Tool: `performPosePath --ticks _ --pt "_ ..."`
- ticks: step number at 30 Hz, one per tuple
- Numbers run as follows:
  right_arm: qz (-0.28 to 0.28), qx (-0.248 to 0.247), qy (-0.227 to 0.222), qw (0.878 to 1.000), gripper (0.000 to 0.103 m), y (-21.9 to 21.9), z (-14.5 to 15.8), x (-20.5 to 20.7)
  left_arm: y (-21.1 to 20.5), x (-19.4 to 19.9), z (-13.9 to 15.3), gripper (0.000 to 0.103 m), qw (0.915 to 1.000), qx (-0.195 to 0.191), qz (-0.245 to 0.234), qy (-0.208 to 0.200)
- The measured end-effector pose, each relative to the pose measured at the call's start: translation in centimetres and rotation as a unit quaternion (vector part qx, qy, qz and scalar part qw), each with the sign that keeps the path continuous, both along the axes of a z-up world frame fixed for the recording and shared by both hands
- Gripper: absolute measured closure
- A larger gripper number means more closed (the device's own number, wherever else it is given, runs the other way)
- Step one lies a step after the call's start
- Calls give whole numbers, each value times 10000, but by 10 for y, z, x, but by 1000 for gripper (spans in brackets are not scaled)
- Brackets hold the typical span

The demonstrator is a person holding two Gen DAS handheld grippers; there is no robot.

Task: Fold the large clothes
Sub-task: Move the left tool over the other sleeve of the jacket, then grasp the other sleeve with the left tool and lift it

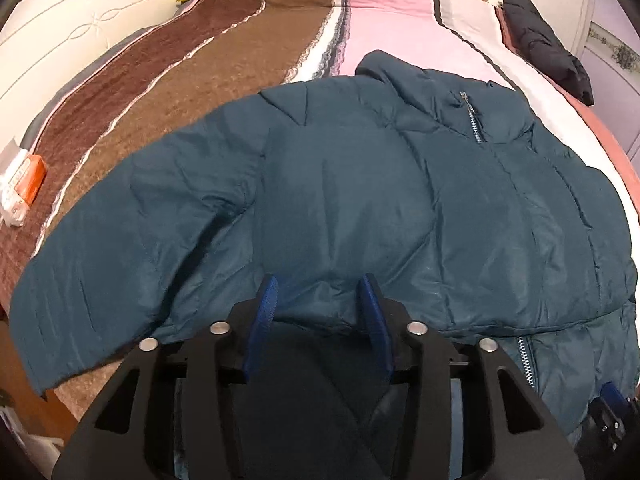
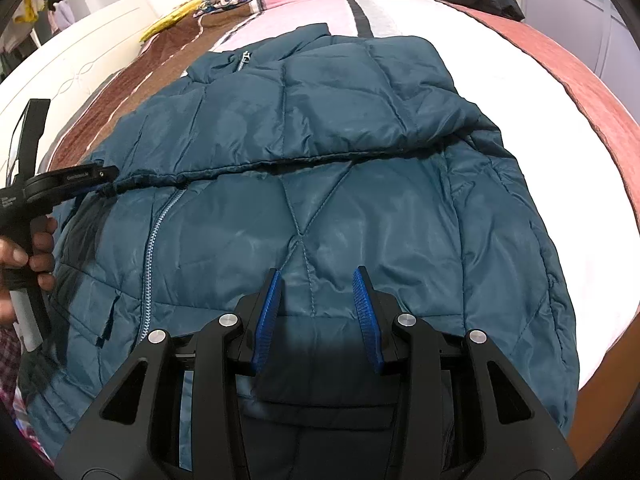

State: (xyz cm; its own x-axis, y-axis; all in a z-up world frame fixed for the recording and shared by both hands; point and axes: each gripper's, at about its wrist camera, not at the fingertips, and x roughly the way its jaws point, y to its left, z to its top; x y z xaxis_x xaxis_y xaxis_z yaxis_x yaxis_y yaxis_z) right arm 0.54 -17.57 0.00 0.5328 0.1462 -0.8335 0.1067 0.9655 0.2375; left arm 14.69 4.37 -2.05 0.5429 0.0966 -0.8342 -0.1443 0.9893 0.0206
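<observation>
Blue-padded left gripper (image 1: pixel 320 308) hangs parted over the teal jacket (image 1: pixel 360 200), gripping nothing; right gripper (image 2: pixel 318 300) likewise parted above its hem. Jacket lies on the bed (image 2: pixel 540 120), right sleeve already folded across its chest: the left sleeve (image 1: pixel 120 240) needs pinching next, I'd say.

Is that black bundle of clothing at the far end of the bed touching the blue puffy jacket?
Apart. The left wrist view shows bare bedspread between the black bundle and the blue jacket.

Striped bed (image 1: pixel 224 92) carries teal jacket (image 1: pixel 360 200); black garment (image 1: pixel 548 48).
</observation>
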Motion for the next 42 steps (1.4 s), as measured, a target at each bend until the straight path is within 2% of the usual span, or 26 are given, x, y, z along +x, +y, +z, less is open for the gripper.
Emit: performPosePath --ticks 2,5,7,13,16,19,21,23,24,27,29,30,33,38,41,42 --pt "0 4 9 10000 65 0 0 0 7 -5 6 53 9998 -174 56 -48" --pt "-1 -4 12 10000 65 0 -1 0 26 -24 20 48 9975 -630 211 -229" --pt "0 -14 10 10000 65 0 -1 0 37 -36 25 43 9960 -770 316 -328" --pt "25 -116 13 9999 64 4 -2 0 85 -80 34 40 9896 -1079 834 -452" --pt "41 -171 11 9998 62 7 -1 0 114 -101 29 39 9821 -1396 1202 -402" --pt "69 -247 11 9997 62 10 0 0 147 -123 17 39 9704 -1703 1672 -367" --pt "93 -306 11 9995 62 12 0 0 171 -137 8 39 9578 -1987 2043 -370" --pt "119 -357 5 9993 62 14 0 0 193 -150 -3 39 9399 -2376 2422 -385" --pt "128 -378 4 9992 62 15 1 -1 209 -159 -11 39 9250 -2651 2691 -412" --pt "151 -439 13 9989 62 17 1 -1 240 -175 -26 39 8957 -3042 3211 -464" --pt "176 -489 20 9986 62 19 1 0 252 -180 -32 39 8841 -3170 3397 -491" --pt "186 -519 26 9985 62 20 1 0 260 -183 -37 39 8752 -3287 3511 -529" --pt "210 -585 61 9980 62 23 0 1 270 -184 -43 39 8621 -3481 3630 -619" --pt "278 -697 90 9971 62 29 0 3 278 -174 -52 39 8552 -3584 3692 -617" --pt "306 -746 100 9967 62 31 0 4 284 -175 -68 40 8357 -3846 3886 -521" --pt "307 -749 112 9967 62 31 -1 4 287 -179 -71 40 8322 -3872 3939 -496"
